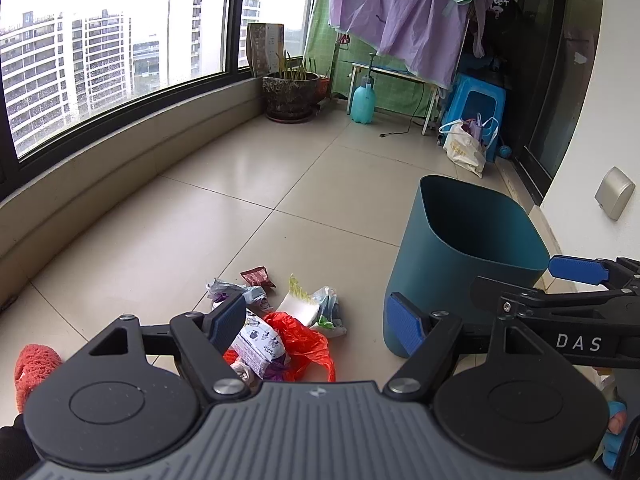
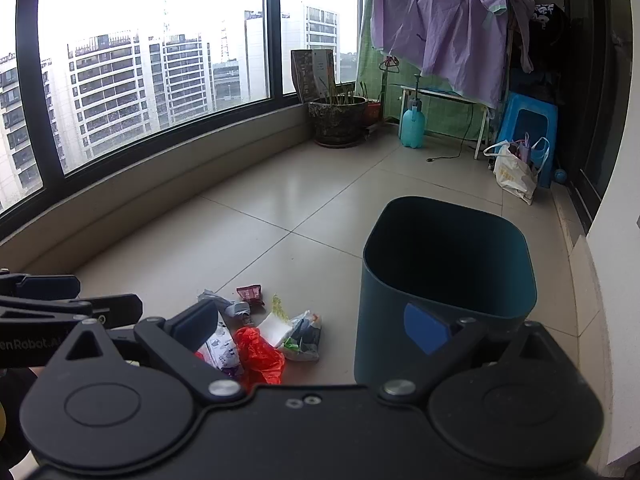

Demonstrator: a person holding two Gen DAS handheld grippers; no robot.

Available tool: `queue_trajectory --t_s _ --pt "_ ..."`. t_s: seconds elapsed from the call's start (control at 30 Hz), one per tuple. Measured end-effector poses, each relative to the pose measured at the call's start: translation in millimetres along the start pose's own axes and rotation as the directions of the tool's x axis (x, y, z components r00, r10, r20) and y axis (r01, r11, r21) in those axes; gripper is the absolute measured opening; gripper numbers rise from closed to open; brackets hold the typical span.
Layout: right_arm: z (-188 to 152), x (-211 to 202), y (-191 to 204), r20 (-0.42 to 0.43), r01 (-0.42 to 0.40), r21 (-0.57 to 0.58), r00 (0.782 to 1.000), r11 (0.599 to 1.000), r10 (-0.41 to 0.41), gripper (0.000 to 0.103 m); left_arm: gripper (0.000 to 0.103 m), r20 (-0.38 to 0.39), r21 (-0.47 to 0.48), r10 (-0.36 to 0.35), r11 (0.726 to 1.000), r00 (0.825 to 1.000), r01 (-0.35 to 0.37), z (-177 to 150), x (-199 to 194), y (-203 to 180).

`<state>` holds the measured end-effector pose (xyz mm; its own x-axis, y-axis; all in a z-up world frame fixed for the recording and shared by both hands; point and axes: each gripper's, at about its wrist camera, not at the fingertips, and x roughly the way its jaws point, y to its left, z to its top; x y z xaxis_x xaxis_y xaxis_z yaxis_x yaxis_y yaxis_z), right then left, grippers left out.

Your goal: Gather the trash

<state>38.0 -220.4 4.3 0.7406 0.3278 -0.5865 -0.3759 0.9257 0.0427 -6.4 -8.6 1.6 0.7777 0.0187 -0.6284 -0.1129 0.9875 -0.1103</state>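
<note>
A small pile of trash [image 1: 280,320] lies on the tiled floor: a red plastic bag [image 1: 304,340], a white printed packet [image 1: 260,340], a white paper wad [image 1: 298,308], a dark red wrapper [image 1: 258,276] and crumpled wrappers. Just right of it stands a dark teal bin [image 1: 460,260], upright, its inside dark. My left gripper [image 1: 316,322] hovers open above the pile, nothing between its blue pads. My right gripper [image 2: 314,324] is open too, holding nothing, with the pile [image 2: 260,332] below its left finger and the bin [image 2: 440,280] behind its right one. Each gripper shows at the edge of the other's view.
A low window ledge [image 1: 120,168] curves along the left. At the far end stand a flower pot [image 1: 290,94], a blue spray bottle [image 1: 363,102], a blue stool [image 1: 476,108] and a white bag [image 1: 466,148] under hanging purple cloth [image 1: 400,8]. An orange fuzzy item [image 1: 34,364] lies near left.
</note>
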Motion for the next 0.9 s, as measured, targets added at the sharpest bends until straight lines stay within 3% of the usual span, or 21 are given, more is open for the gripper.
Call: queue_trajectory --t_s 0.9 --pt "1.5 -3.0 -0.1 0.002 -0.003 0.007 1.000 1.000 0.003 0.095 0.077 -0.001 0.002 -0.004 1.000 1.000 0.004 -1.3 2.2 -1.4"
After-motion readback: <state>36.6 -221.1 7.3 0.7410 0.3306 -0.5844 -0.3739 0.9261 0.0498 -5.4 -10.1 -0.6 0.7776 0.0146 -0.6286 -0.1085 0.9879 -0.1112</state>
